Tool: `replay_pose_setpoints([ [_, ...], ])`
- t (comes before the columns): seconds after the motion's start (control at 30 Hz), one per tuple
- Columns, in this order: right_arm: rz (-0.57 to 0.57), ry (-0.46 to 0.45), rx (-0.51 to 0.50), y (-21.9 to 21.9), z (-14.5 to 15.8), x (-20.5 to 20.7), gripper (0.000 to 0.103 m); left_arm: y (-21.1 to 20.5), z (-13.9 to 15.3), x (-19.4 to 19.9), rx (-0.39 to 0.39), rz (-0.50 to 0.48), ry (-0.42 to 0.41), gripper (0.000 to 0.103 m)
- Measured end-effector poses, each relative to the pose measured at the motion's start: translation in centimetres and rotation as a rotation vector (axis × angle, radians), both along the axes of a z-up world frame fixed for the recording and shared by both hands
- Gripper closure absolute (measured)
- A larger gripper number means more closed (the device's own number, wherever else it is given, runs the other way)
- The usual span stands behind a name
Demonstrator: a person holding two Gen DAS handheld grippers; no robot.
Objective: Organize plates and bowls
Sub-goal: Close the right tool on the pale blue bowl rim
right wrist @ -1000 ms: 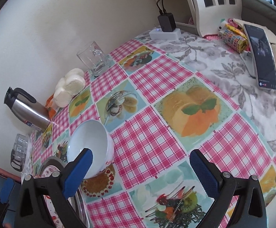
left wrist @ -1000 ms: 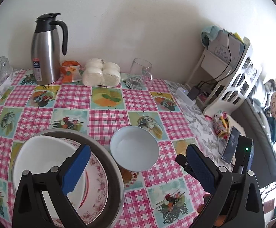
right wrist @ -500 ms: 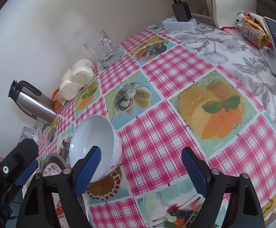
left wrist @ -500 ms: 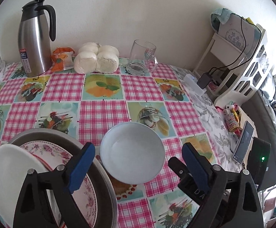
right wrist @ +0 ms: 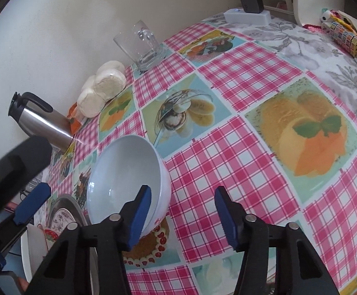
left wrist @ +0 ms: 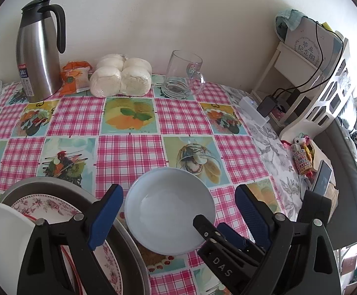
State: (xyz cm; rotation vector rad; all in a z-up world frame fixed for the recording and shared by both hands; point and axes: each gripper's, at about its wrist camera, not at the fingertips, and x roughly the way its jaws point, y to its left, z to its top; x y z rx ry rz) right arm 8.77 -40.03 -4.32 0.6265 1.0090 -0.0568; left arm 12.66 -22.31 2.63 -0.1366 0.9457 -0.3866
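Observation:
A pale blue bowl (left wrist: 170, 210) stands on the checked tablecloth, right of a round metal tray (left wrist: 55, 184). The tray holds a floral plate (left wrist: 45, 205) with a white dish (left wrist: 4, 241) on top. My left gripper (left wrist: 178, 216) hovers open and wide over the bowl, its left finger above the tray's rim. My right gripper (right wrist: 182, 217) is closing: one pad sits inside the bowl (right wrist: 126, 179), the other outside, apart from the wall. In the left wrist view the right gripper (left wrist: 227, 245) reaches the bowl's near right rim.
Along the wall stand a steel jug (left wrist: 39, 49), an orange packet (left wrist: 76, 76), bagged white buns (left wrist: 120, 75) and a glass mug (left wrist: 184, 77). A white power strip (left wrist: 252, 109), a white shelf rack (left wrist: 313, 86) and a phone (left wrist: 322, 180) lie to the right.
Both grippers came down toward the bowl. The left one shifted from over the tray to over the bowl. The right jaws narrowed, and one pad now sits inside the bowl.

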Motion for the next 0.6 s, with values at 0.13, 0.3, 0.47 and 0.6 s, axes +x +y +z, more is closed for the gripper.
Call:
replay_pose_setpoints([
  [0.13,0.010,0.001,0.010,0.3,-0.4,0.4,0.063,0.0,-0.3,0.3,-0.010,0.000,0.008,0.010],
  [0.3,0.036,-0.016,0.007,1.0,-0.3,0.7,0.075,0.1,-0.4,0.5,-0.016,0.002,0.013,0.010],
  [0.47,0.054,-0.031,0.001,1.4,-0.1,0.7,0.085,0.0,-0.4,0.4,-0.010,0.001,0.010,0.010],
  [0.6,0.054,-0.032,-0.008,1.4,0.0,0.7,0.088,0.0,-0.5,0.4,-0.009,0.000,0.009,0.011],
])
